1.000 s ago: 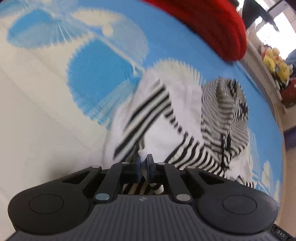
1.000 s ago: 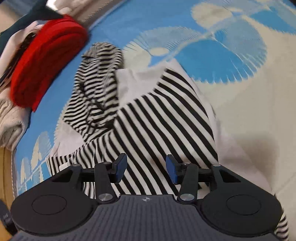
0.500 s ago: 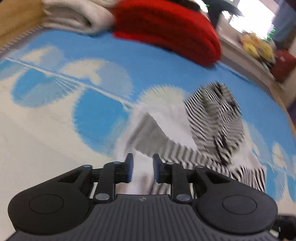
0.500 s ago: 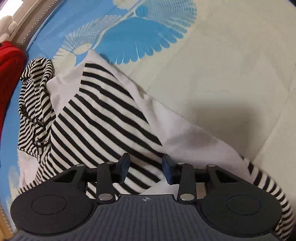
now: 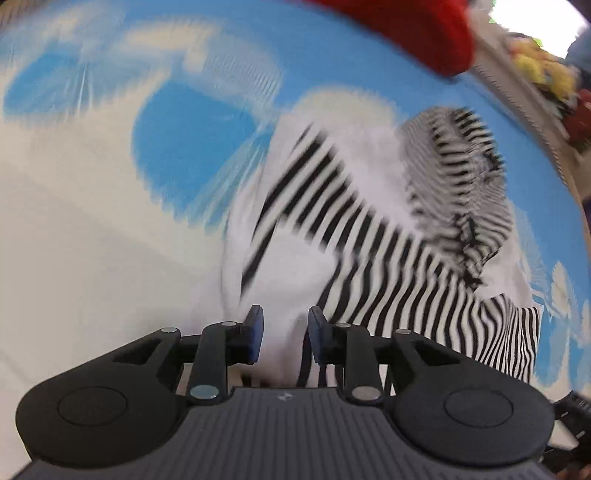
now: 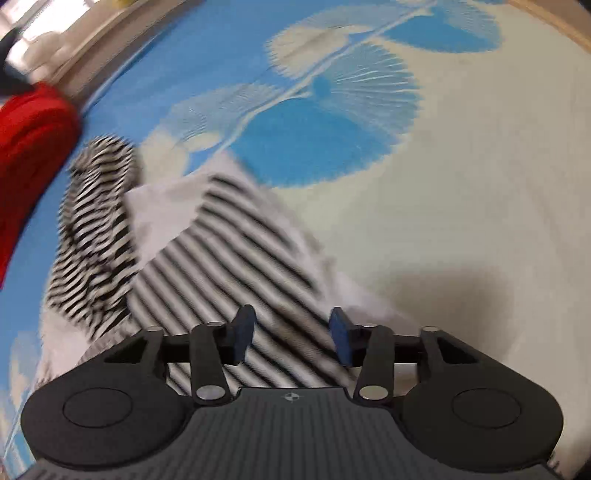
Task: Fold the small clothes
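The left gripper (image 5: 283, 334) has let go and spread; the right gripper (image 6: 291, 334) gapes wider. The soft, rumpled striped garment (image 5: 388, 236) lies crumpled on the blue-and-cream patterned mat (image 5: 92, 221).

- Left wrist view: looking forward and down past the left gripper (image 5: 283, 334), close over the striped garment (image 5: 388, 236) on the blue-and-white sheet (image 5: 92, 229).
- Right wrist view: facing the same garment (image 6: 229, 258) from the opposite side, equally near.
- Sharing garment, sheet (image 6: 461, 206), red cloth (image 5: 413, 29) (image 6: 29, 147).
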`<state>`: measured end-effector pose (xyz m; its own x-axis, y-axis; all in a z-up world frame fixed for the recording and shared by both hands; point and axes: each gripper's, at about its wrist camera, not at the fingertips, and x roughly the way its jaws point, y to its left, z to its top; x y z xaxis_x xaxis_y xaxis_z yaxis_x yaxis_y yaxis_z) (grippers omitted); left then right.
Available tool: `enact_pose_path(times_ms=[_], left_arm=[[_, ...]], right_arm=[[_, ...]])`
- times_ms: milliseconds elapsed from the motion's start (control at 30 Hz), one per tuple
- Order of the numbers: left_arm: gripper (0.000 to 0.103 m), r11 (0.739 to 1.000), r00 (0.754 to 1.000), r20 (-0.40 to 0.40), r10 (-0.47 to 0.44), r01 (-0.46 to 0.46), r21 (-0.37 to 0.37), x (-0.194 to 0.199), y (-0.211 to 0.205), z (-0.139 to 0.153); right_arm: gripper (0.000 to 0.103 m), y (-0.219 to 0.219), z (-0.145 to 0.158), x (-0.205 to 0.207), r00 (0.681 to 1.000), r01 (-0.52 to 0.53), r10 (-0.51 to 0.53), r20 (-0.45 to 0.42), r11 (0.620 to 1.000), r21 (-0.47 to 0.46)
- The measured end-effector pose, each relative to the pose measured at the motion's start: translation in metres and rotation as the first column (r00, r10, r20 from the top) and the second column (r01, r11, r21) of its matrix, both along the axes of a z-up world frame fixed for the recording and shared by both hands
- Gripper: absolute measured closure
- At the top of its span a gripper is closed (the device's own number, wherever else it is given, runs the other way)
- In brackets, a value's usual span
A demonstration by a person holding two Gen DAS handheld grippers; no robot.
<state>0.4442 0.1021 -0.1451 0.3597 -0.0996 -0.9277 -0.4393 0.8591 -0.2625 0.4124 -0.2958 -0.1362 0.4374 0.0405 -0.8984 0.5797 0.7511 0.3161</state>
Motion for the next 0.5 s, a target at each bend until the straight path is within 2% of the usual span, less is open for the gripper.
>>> enact_pose_path(times_ms=[33, 67, 133, 200, 267, 333, 433, 500], left_arm=[[0.074, 0.999, 0.999, -0.031, 0.024, -0.025, -0.028, -0.001, 0.002, -0.007], [0.074, 0.999, 0.999, -0.03, 0.028, -0.028, -0.023, -0.002, 0.004, -0.007], [0.074, 0.996, 0.999, 0.013, -0.03, 0.029, 0.083, 0.0, -0.008, 0.007], [0.074, 0.98, 0.991, 0.089, -0.1, 0.082, 0.179, 0.0, -0.019, 0.025], [0.074, 0.967, 0.977, 0.152, -0.147, 0.11, 0.228, -0.001, -0.027, 0.038], [0.074, 0.961, 0.967, 0.186, -0.172, 0.124, 0.248, 0.0, -0.034, 0.042], [0.074, 0.947, 0.954, 0.21, -0.215, 0.151, 0.285, 0.003, -0.046, 0.043], [0.074, 0.933, 0.942, 0.229, -0.244, 0.163, 0.32, 0.005, -0.053, 0.046]], right_arm=[[0.048, 0.0, -0.008, 0.004, 0.999, -0.027, 0.028, -0.024, 0.999, 0.046], [0.048, -0.002, -0.017, 0.005, 0.998, -0.021, 0.027, -0.058, 0.995, 0.093], [0.049, -0.01, -0.032, 0.002, 0.992, 0.039, -0.017, -0.127, 0.984, 0.175], [0.049, -0.013, -0.029, 0.0, 0.992, 0.05, -0.028, -0.127, 0.985, 0.168], [0.049, -0.011, -0.009, 0.006, 0.998, -0.017, 0.024, -0.054, 0.993, 0.114], [0.048, -0.006, 0.014, 0.013, 0.991, -0.133, 0.132, 0.033, 0.99, 0.038], [0.041, 0.002, 0.044, 0.022, 0.949, -0.28, 0.295, 0.112, 0.951, -0.13], [0.04, 0.004, 0.057, 0.023, 0.925, -0.322, 0.358, 0.126, 0.916, -0.238]])
